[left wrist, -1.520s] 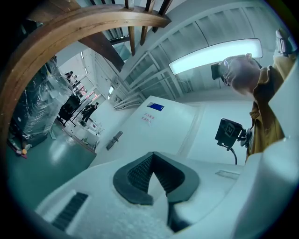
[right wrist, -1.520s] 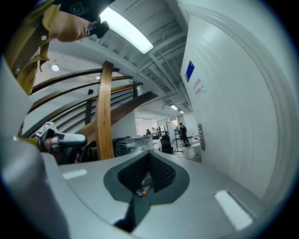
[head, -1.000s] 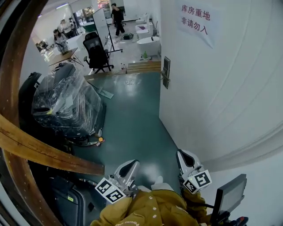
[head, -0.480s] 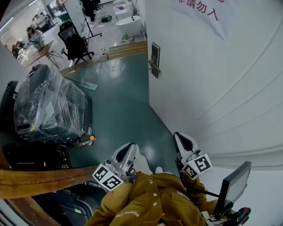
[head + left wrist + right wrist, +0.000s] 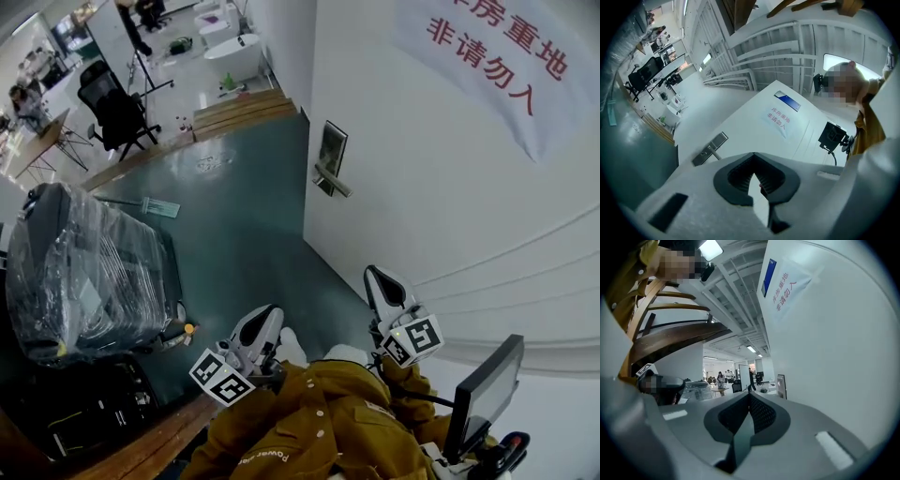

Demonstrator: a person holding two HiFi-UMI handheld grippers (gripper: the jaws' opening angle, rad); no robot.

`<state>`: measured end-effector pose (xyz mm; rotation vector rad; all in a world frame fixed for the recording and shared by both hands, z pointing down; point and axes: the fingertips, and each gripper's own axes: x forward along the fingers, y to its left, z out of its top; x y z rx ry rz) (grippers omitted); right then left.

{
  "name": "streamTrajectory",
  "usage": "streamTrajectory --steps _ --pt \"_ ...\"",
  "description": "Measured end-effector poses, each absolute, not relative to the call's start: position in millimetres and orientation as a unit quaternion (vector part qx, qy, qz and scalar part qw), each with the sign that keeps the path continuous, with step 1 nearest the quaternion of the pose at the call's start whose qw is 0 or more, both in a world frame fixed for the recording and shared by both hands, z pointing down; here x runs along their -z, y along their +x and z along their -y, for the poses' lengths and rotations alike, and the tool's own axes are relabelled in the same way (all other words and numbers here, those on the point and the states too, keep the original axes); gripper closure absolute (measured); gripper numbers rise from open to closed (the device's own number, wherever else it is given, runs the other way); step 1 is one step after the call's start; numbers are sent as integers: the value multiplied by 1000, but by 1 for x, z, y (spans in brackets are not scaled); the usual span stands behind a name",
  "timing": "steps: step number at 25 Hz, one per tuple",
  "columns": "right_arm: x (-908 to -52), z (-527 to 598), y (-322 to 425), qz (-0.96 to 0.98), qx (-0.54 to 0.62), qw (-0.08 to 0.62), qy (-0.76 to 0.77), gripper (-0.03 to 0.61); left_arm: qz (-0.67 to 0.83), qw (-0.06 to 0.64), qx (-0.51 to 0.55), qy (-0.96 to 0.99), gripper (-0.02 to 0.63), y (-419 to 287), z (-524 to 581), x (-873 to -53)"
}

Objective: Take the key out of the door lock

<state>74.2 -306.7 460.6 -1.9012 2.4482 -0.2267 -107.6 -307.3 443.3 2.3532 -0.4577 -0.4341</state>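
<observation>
A white door point(image 5: 450, 178) fills the right of the head view, with a dark lock plate point(image 5: 330, 150) and a silver lever handle point(image 5: 333, 180) on it. The lock plate point(image 5: 710, 148) also shows in the left gripper view and the lock plate point(image 5: 781, 385) in the right gripper view. I cannot make out a key at this distance. My left gripper point(image 5: 266, 322) and right gripper point(image 5: 378, 278) are held low near my body, well short of the lock. Both are shut with nothing between the jaws.
A white sign with red characters point(image 5: 497, 42) hangs on the door. A plastic-wrapped machine point(image 5: 84, 267) stands at the left on the green floor point(image 5: 234, 234). Wooden steps point(image 5: 239, 111), an office chair point(image 5: 112, 112) and people lie further back. A small monitor point(image 5: 483, 389) sits at my right.
The head view has swung toward the door: the lock plate and sign look larger and nearer, and the curved wooden beam has slid out at the left. Both grippers stay shut.
</observation>
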Motion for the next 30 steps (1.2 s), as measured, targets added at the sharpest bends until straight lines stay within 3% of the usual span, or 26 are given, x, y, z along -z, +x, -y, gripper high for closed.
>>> streamTrajectory --steps 2,5,9,11,18,26,30 --pt "-460 326 71 -789 71 9 -610 562 172 358 164 903 618 -108 323 -448" --pt "-455 359 63 -801 67 -5 -594 490 171 374 165 897 618 -111 337 -455" --pt "-447 412 64 -809 -5 -80 -583 391 176 382 170 891 618 -111 351 -459" --pt "-452 440 73 -807 -28 -115 -579 375 178 384 174 889 618 -107 356 -457" --pt "-512 517 117 -791 -26 -214 -572 360 172 380 173 892 618 -84 363 -449" --pt "-572 542 138 -784 9 -262 -563 368 166 373 163 898 618 -64 371 -446" --pt "-580 542 141 -783 24 -262 -563 400 164 377 162 897 618 -57 376 -447"
